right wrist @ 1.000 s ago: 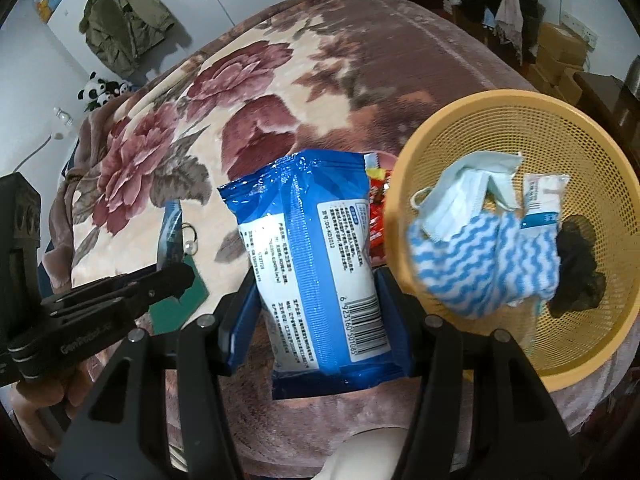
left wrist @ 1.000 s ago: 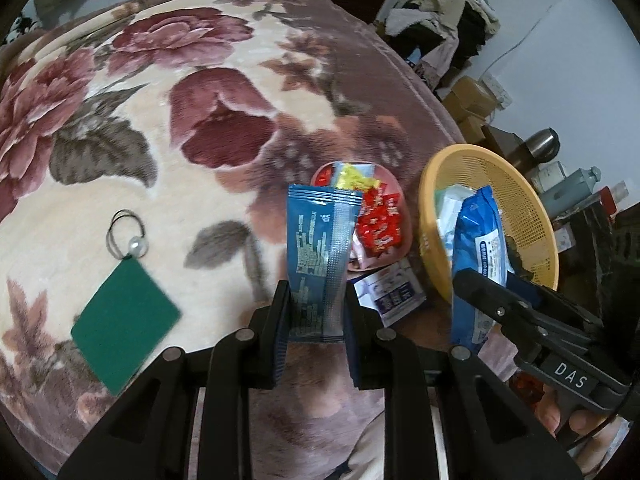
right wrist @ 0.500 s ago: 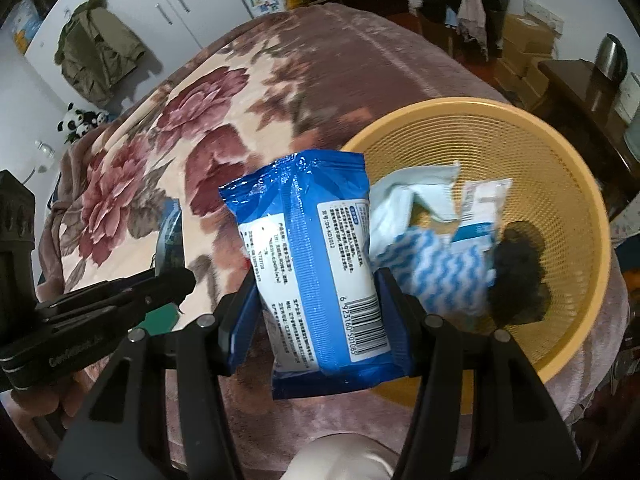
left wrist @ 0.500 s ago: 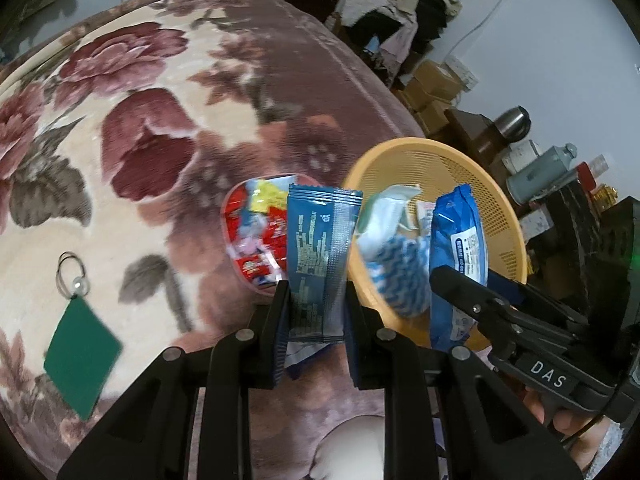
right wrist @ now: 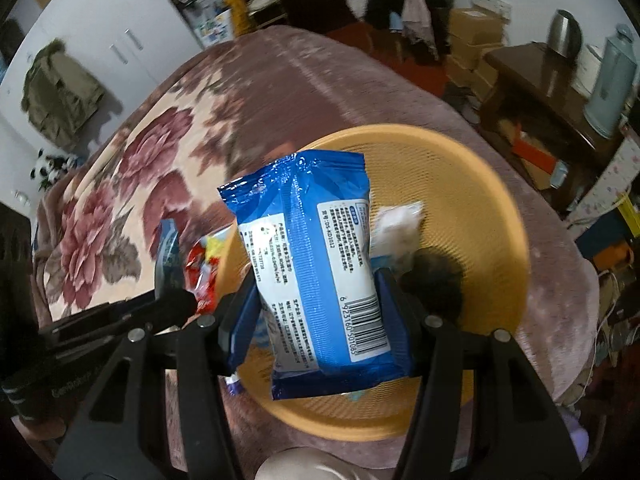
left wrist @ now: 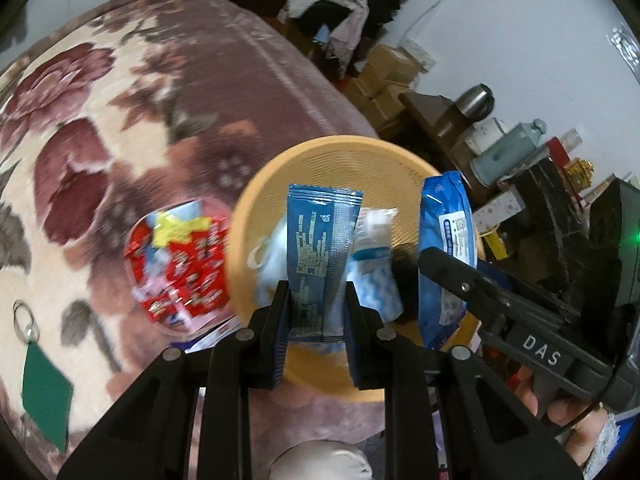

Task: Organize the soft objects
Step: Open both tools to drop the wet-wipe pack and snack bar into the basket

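Both packets were in hand above the round yellow plastic mesh basket (right wrist: 496,216), which sat on the bed's floral plush blanket (left wrist: 80,128). The left gripper (left wrist: 316,308) had its jaws clenched on a slim dark-blue foil sachet (left wrist: 320,248), held upright over the basket's near side. The right gripper (right wrist: 320,320) had its jaws clamped on a larger bright-blue pack of wet wipes with a white label (right wrist: 312,264), likewise over the basket.

Part of the sorting looked done: a pale face mask (left wrist: 272,252), a blue-and-white wavy-striped cloth (left wrist: 376,288), a small white sachet (right wrist: 396,228) and a dark fuzzy item (right wrist: 436,284) already lay inside the basket. Beside it, a pink bowl of red and yellow sweet wrappers (left wrist: 176,252) seemed settled.

Neither packet had been released yet. A flat green square tag on a metal ring (left wrist: 44,380) lay well apart on the blanket, and whether it belonged in the basket could not be judged.
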Demonstrator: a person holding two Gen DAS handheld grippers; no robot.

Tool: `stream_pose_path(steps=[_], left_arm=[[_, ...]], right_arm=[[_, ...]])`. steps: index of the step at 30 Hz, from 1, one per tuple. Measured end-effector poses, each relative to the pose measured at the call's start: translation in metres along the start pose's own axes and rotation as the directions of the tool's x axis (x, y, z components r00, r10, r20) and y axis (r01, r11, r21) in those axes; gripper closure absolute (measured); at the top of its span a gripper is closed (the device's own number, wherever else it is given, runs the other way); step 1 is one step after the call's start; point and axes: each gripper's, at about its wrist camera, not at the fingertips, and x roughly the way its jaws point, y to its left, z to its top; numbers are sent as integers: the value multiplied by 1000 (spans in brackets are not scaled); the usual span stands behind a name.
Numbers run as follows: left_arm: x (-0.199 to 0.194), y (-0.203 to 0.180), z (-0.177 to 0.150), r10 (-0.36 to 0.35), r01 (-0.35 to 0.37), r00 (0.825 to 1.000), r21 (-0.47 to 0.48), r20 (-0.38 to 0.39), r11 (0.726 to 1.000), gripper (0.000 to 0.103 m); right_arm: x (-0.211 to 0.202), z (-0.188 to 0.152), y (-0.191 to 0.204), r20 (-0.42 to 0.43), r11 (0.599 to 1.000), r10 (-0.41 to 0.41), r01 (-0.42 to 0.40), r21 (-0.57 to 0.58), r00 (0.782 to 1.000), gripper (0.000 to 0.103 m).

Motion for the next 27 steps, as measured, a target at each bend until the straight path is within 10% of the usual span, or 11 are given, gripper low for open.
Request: stream_pose_path(steps=[4, 6, 9, 18, 27], left_arm=[[14, -21, 12, -39, 39, 999, 28, -3, 999, 72], [24, -27, 14, -59, 59, 998, 28, -18, 998, 29], [38, -29, 11, -73, 74, 996, 14, -58, 997, 1], [30, -13, -5, 34, -34, 999, 13, -28, 999, 0], [30, 9, -21, 81, -82, 995, -24, -53, 996, 0]], right_arm=[[1, 9, -18, 4, 999, -20, 20, 50, 1000, 44], [7, 10, -26, -25, 997, -32, 33, 70, 999, 42], [12, 7, -36, -52, 994, -64, 68, 81, 997, 39], [14, -8, -40, -73, 991, -117, 121, 62, 991, 0], [13, -20, -30, -91, 989, -144, 146, 12, 985, 0]])
